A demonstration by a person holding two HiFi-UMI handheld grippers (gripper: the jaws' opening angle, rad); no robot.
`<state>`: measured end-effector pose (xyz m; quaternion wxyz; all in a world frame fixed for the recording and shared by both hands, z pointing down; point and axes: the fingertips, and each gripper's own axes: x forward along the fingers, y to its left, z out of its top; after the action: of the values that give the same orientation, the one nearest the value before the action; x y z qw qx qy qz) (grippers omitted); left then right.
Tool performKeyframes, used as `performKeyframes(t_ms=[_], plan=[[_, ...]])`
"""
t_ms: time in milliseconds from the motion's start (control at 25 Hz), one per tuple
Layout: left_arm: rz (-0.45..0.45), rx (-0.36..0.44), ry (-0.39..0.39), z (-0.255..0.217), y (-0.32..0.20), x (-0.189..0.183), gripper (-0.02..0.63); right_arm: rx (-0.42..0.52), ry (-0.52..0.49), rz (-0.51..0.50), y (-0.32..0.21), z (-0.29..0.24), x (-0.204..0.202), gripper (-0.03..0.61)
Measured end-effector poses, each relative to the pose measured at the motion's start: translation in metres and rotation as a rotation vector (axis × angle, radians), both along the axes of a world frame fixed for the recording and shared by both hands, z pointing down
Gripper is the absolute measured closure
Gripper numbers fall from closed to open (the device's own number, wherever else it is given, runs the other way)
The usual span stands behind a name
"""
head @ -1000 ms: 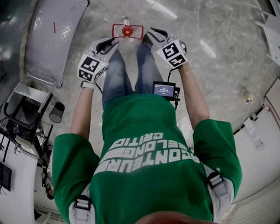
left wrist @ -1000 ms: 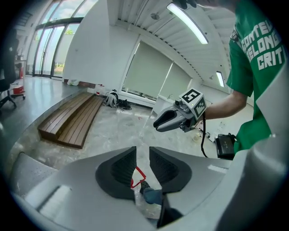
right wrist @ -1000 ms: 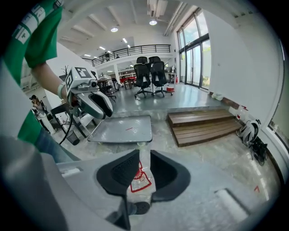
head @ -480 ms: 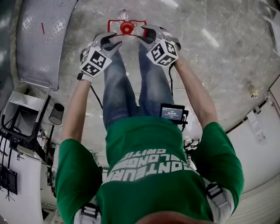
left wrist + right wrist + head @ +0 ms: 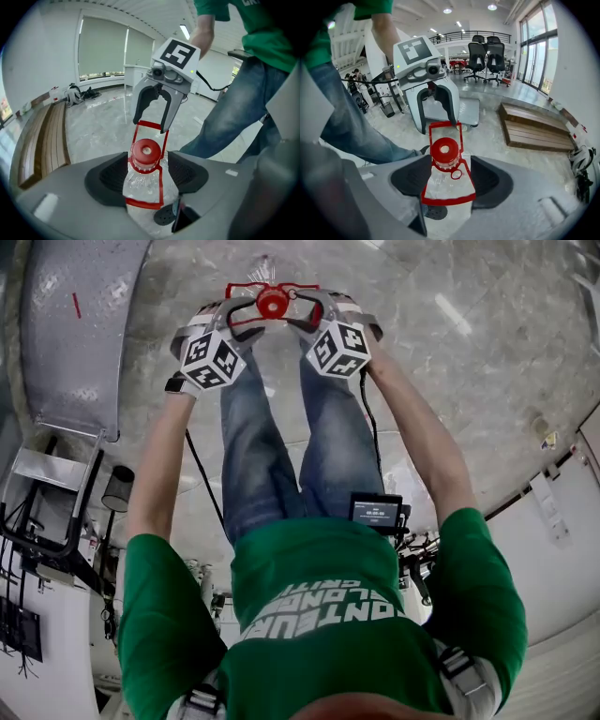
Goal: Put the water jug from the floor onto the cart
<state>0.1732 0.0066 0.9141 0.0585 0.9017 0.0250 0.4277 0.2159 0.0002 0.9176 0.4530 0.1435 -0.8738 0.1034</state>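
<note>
- In the head view the water jug (image 5: 272, 287) sat on the floor at top centre, just past the person's legs (image 5: 281, 427). The cart (image 5: 84, 352) was off at upper left, well apart from it.
- Only that view caught both tongs at once, the left gripper (image 5: 234, 319) and right gripper (image 5: 307, 315) flanking the red cap (image 5: 272, 304).
- The left gripper view gave the close-up. Its jaws had just been opening and stood wide, neck between them, pads not squeezing.
- The right gripper view showed the same deal. It also caught office chairs (image 5: 486, 49) and a wooden bench (image 5: 534, 131) that the head view missed.
- The jug stood upright, cap pointing up, long axis vertical.
</note>
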Motion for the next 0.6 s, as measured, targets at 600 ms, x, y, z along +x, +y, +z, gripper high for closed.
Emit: performKeyframes(t_ms=[600], plan=[[0.15, 0.127, -0.018, 0.05, -0.003, 0.013, 0.348, 0.048, 0.088, -0.197, 0.005, 0.051, -0.02, 0.321]])
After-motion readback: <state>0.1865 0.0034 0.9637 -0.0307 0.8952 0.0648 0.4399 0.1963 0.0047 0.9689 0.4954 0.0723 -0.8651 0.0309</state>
